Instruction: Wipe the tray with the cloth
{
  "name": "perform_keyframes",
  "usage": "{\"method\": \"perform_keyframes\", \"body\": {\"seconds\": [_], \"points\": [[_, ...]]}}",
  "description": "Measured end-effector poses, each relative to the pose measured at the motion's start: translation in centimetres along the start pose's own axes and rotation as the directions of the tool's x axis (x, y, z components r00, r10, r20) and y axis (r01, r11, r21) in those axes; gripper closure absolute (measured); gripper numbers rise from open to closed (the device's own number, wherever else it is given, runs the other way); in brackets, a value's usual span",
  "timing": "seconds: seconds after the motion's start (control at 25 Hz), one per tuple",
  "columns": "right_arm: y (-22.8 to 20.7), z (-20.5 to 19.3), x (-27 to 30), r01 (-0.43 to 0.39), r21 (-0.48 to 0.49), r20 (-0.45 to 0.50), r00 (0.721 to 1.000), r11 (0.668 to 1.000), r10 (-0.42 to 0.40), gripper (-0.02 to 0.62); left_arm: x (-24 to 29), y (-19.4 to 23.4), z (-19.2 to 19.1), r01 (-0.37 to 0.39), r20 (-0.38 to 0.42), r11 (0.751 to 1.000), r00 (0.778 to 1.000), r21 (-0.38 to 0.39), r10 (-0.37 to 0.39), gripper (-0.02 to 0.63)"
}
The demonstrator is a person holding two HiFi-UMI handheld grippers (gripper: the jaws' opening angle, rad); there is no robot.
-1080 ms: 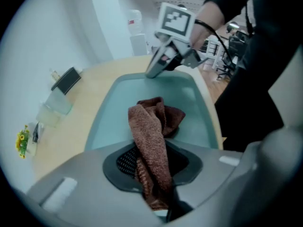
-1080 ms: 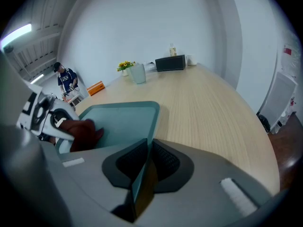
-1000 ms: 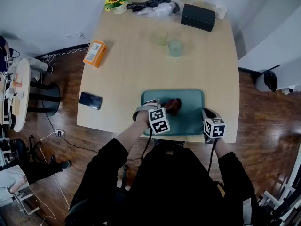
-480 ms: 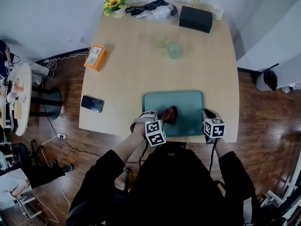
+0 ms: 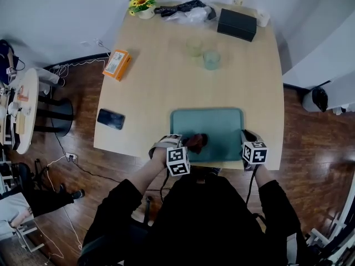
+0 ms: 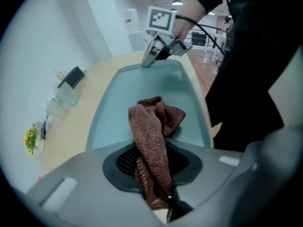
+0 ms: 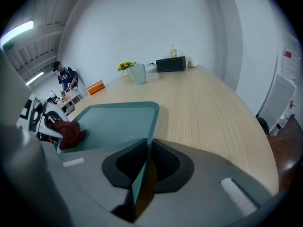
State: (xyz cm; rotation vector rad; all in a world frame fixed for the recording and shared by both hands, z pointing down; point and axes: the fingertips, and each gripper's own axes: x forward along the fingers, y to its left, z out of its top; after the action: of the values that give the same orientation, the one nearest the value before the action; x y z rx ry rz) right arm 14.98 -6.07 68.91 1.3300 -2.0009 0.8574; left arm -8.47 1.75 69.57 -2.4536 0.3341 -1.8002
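The teal tray [image 5: 222, 125] lies at the table's near edge. A brown-red cloth [image 5: 196, 142] rests bunched on its near-left part, and my left gripper [image 5: 186, 146] is shut on it. In the left gripper view the cloth [image 6: 152, 126] runs up from between the jaws of the left gripper [image 6: 150, 171] onto the tray [image 6: 137, 89]. My right gripper [image 5: 245, 138] is shut on the tray's right rim; in the right gripper view the rim edge [image 7: 147, 141] stands between the jaws of the right gripper [image 7: 142, 167]. That view also has the cloth [image 7: 71, 134] at its left.
A black phone [image 5: 111, 118] lies left of the tray near the table edge. An orange box [image 5: 116, 64], two glasses [image 5: 202, 53], a black box [image 5: 236, 21] and a flower pot [image 5: 143, 3] stand farther back. A person [image 7: 64, 77] stands in the distance.
My left gripper has dragged the cloth across the tray toward its near-left corner. The right gripper has kept still on the rim.
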Motion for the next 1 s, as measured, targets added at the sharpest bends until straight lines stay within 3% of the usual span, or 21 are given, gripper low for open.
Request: {"method": "perform_keyframes", "body": {"seconds": [0.2,0.36,0.52,0.64,0.84,1.0], "points": [[0.0,0.0,-0.1,0.007,-0.003,0.003,1.0,1.0,-0.007,0.558,1.1,11.2,-3.2,-0.103,-0.1,0.992,0.991,-0.078,0.095,0.531],[0.1,0.1,0.1,0.007,-0.002,0.004,1.0,1.0,-0.007,0.56,1.2,13.9,-3.9,-0.113,-0.149,0.99,0.984,-0.083,0.1,0.528],[0.1,-0.1,0.1,0.006,-0.003,0.001,1.0,1.0,-0.006,0.558,0.5,10.4,-3.9,-0.118,-0.133,0.988,0.986,-0.097,0.104,0.529],[-0.1,0.0,0.0,0.011,-0.007,0.002,1.0,1.0,-0.011,0.558,-0.6,5.1,-3.8,-0.087,-0.11,0.987,0.991,-0.132,0.073,0.529],[-0.1,0.0,0.1,0.01,-0.006,0.006,1.0,1.0,-0.01,0.558,-1.8,-4.0,-3.8,-0.024,-0.103,0.994,0.995,-0.103,0.014,0.529],[0.1,-0.1,0.0,0.01,-0.015,0.005,1.0,1.0,-0.01,0.559,-2.1,-6.1,-3.5,-0.011,-0.099,0.991,0.995,-0.133,-0.002,0.529]]}}
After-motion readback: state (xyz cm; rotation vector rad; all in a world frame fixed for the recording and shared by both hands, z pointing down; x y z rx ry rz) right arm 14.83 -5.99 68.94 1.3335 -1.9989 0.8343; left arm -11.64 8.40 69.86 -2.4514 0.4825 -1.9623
